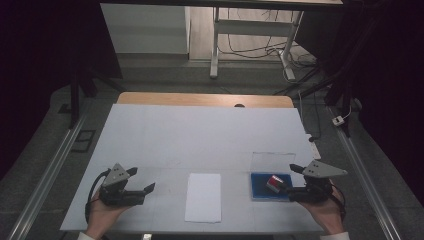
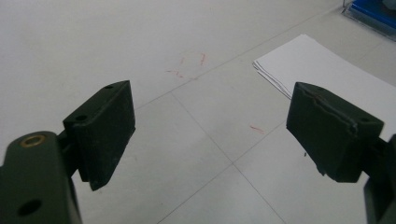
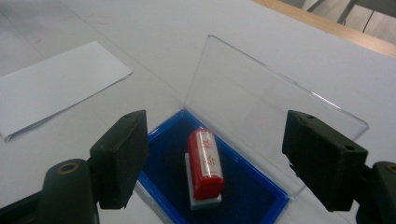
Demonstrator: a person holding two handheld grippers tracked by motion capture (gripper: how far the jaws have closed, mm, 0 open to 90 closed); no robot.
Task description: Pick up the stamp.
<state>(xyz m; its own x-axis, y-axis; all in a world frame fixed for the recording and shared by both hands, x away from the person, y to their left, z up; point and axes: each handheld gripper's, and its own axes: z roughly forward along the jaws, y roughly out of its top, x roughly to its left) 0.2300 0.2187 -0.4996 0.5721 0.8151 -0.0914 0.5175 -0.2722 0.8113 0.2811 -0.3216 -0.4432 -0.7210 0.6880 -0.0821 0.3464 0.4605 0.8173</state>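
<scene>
Glossy red stamp point(image 3: 204, 164), blue felt tray point(image 3: 261, 196)

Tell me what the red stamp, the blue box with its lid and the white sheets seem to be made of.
Stamp: glossy red plastic by its sheen, on a pale base.
Box: the blue inside looks matt, maybe a felt or foam pad.
Lid: clear hard plastic, see-through with bright edges.
Sheets: thin matt paper, with stacked edges showing.

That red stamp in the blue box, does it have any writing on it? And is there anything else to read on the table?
Red stamp: a white label strip along its side carries two or three red characters, too blurred to read.
Table: faint red pen marks, scribbles rather than letters.
Sheets of paper: blank.
Blue box and its clear lid: no text.
</scene>
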